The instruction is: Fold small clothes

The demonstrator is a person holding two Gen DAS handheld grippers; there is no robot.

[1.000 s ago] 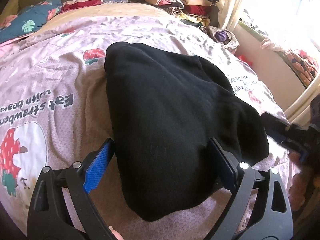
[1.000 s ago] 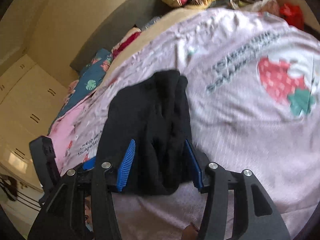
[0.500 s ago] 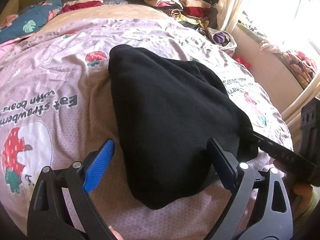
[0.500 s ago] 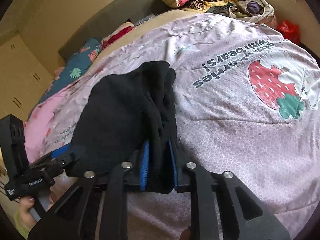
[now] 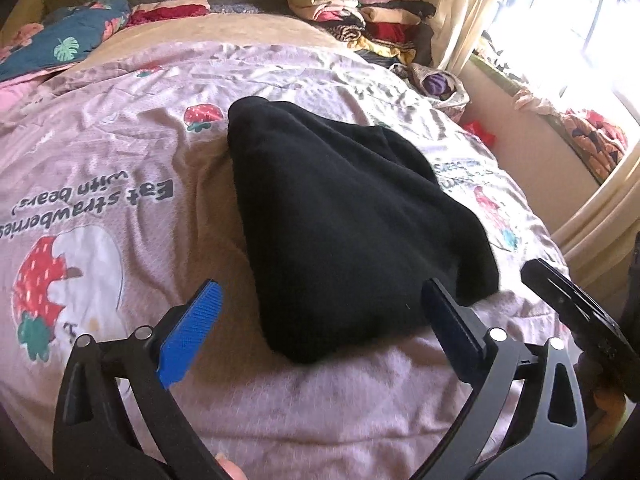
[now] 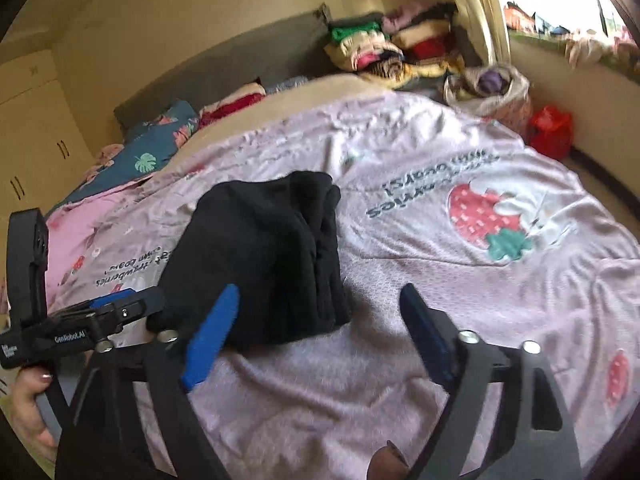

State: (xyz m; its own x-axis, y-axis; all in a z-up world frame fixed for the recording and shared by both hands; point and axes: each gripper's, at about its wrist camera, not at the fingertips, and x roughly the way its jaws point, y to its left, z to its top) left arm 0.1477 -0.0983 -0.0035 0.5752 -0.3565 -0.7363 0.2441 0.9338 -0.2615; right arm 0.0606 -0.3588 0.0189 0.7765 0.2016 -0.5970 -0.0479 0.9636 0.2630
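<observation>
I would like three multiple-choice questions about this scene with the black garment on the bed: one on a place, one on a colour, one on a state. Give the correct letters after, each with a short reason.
1. Where does the black garment lie?
A. on the pink strawberry bedspread
B. on the windowsill
C. on the clothes pile

2. What colour are the left gripper finger pads?
A. red
B. blue
C. yellow

3. What is the state of the right gripper?
A. shut on the garment
B. shut on nothing
C. open, holding nothing

Key:
1 A, the garment rests folded on the bedspread.
2 B, a blue ribbed pad shows on the finger.
3 C, its fingers stand wide apart beside the garment's near edge.
</observation>
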